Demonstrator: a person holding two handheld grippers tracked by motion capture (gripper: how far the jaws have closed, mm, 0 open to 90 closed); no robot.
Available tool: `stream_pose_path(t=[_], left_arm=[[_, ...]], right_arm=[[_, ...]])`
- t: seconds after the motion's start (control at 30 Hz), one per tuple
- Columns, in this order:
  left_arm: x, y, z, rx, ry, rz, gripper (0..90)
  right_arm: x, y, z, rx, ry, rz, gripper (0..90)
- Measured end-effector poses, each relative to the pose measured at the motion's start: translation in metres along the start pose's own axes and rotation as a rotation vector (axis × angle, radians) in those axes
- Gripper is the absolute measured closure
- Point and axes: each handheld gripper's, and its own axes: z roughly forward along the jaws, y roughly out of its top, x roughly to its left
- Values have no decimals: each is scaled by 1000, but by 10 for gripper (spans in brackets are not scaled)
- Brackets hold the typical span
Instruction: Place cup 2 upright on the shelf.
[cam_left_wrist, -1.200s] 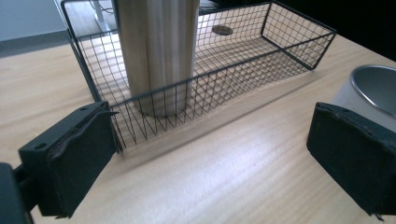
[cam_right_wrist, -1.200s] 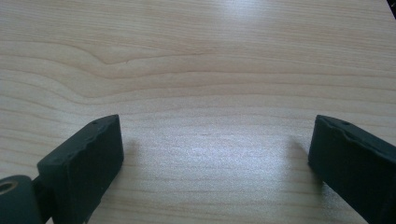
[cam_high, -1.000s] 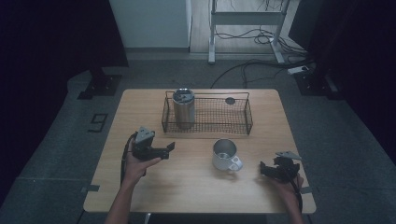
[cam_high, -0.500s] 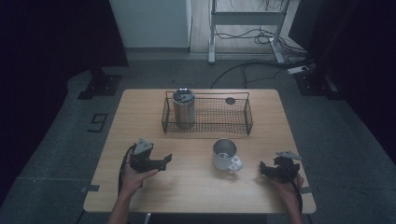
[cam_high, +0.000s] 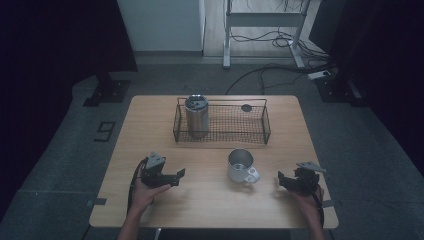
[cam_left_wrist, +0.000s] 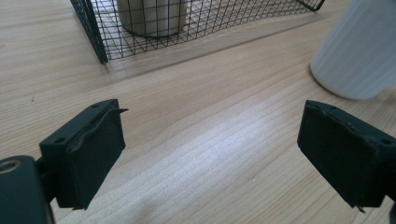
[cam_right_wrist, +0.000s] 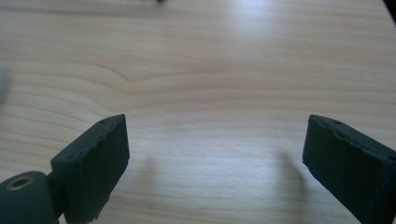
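Left claw low over the desk, jaws apart and just been closing, nothing between. Right claw open, empty. Mug stands between them, handle toward right claw. Best approach: level, square on the handle, close slowly.

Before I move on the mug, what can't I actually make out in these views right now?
- Inside of the mug: high view too small to tell whether it holds anything; left gripper view cuts it off at the right edge.
- Tumbler in the wire basket: top cut off in the left gripper view, mesh covers the rest.
- Small dark round thing at the basket's back: too small to identify.
- Right gripper view: a blur at the left edge, unidentifiable.
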Motion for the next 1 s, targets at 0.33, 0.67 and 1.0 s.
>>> stream_pose_path(t=[0.33,0.67,1.0], left_arm=[[-7,1,-1,-18,-28,5,80],[-9,1,0,-19,-38,0,80],[-14,-1,2,-26,-31,9,95]], right_arm=[[27,20,-33,-93,175,6,90],[48,31,-47,-144,274,-7,89],[64,35,-51,-150,303,-50,84]])
